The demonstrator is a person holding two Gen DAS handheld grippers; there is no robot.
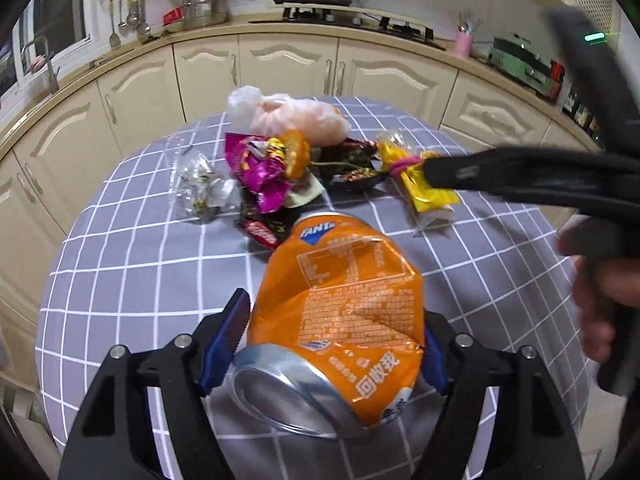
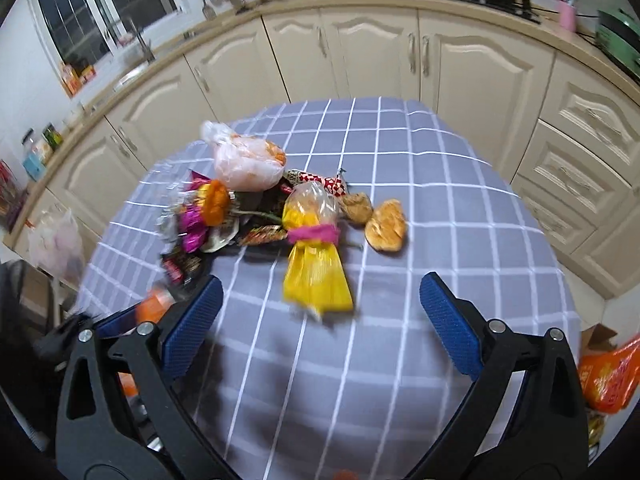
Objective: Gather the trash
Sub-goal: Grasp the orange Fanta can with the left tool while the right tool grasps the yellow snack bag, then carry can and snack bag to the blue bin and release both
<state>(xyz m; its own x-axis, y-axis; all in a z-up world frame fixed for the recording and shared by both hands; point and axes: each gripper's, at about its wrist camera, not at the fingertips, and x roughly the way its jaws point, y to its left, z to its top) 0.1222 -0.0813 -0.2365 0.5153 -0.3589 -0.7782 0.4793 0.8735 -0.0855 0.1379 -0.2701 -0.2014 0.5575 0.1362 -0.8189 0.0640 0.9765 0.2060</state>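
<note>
A crushed orange Fanta can [image 1: 340, 312] lies on the grey checked tablecloth [image 1: 140, 264]. My left gripper [image 1: 336, 316] is shut on it, one blue pad against each side. In the right wrist view the can [image 2: 154, 306] shows as an orange blur at lower left. My right gripper [image 2: 322, 308] stands open just above the cloth. A yellow packet [image 2: 316, 276] tied with a pink band lies between and just ahead of its pads, and neither pad touches it. In the left wrist view a black finger [image 1: 480, 172] of the right gripper reaches in from the right beside that yellow packet [image 1: 428, 196].
A trash pile sits mid-table: a pale plastic bag [image 1: 288, 116], purple wrapper [image 1: 256, 168], clear crumpled plastic [image 1: 196, 188], red-black wrapper [image 1: 260, 232] and dark wrappers. Two bread pieces [image 2: 386, 226] lie right of the packet. An orange bag [image 2: 608, 376] hangs beyond the table's right edge. Cream cabinets [image 2: 360, 56] stand behind.
</note>
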